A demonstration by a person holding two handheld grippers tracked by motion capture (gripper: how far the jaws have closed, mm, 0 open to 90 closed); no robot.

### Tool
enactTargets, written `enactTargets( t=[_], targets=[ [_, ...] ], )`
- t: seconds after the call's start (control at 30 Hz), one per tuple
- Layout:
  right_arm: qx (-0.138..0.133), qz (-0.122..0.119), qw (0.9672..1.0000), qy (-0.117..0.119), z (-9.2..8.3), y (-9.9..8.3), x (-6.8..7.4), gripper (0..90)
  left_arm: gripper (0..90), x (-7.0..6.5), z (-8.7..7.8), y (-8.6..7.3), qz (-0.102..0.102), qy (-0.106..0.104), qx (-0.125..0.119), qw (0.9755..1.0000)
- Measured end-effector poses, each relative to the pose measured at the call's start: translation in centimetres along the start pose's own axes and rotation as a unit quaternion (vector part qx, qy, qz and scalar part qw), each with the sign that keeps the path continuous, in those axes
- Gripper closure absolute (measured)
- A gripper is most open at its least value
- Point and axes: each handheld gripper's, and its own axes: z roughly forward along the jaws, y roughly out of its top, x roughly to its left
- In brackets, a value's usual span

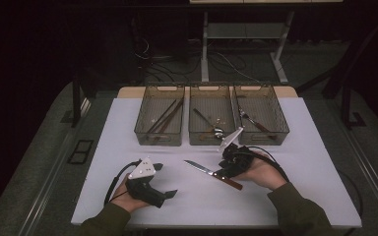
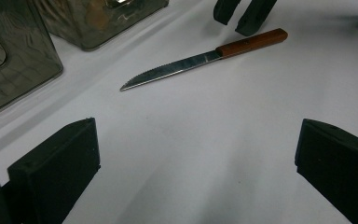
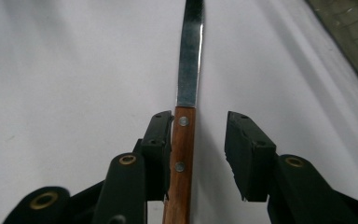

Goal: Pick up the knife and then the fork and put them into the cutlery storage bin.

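Near the front edge of the white board point(image 1: 295, 206), right of centre, lies a wooden-handled serrated knife point(image 1: 212, 173). Straddled by the right gripper point(image 3: 199, 154), one pad touching the handle, the other apart: not yet clamped. Best to centre, then close squarely. Left gripper point(image 2: 196, 172) released, empty. No legible writing.

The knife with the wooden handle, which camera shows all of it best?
The left gripper view: the whole knife lies there, toothed blade and handle. The high view shows it small and partly hidden by the right gripper. The right gripper view shows the handle close between open jaws, tip cut off.
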Motion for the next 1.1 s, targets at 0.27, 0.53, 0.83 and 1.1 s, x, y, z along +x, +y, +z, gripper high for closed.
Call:
enactTargets(
  t=[0.27,0.53,0.83,1.1],
  targets=[
    [0.032,-0.017,0.9993,-0.001,1.2,0.4,0.6,65.8,0.0,0.0,0.0,0.0,0.0,0.0,-0.001,1.0],
    [0.07,-0.032,0.997,-0.002,1.8,0.8,0.8,69.0,0.0,0.0,0.0,0.0,0.0,0.001,-0.002,1.0],
    [0.128,-0.06,0.9898,-0.015,2.3,2.2,1.2,71.4,0.0,0.0,0.0,0.0,0.0,0.001,-0.003,1.0],
    [0.165,-0.08,0.9826,-0.031,2.8,3.1,1.6,76.4,0.0,0.0,0.0,0.0,0.001,0.0,-0.002,1.0]
  ],
)
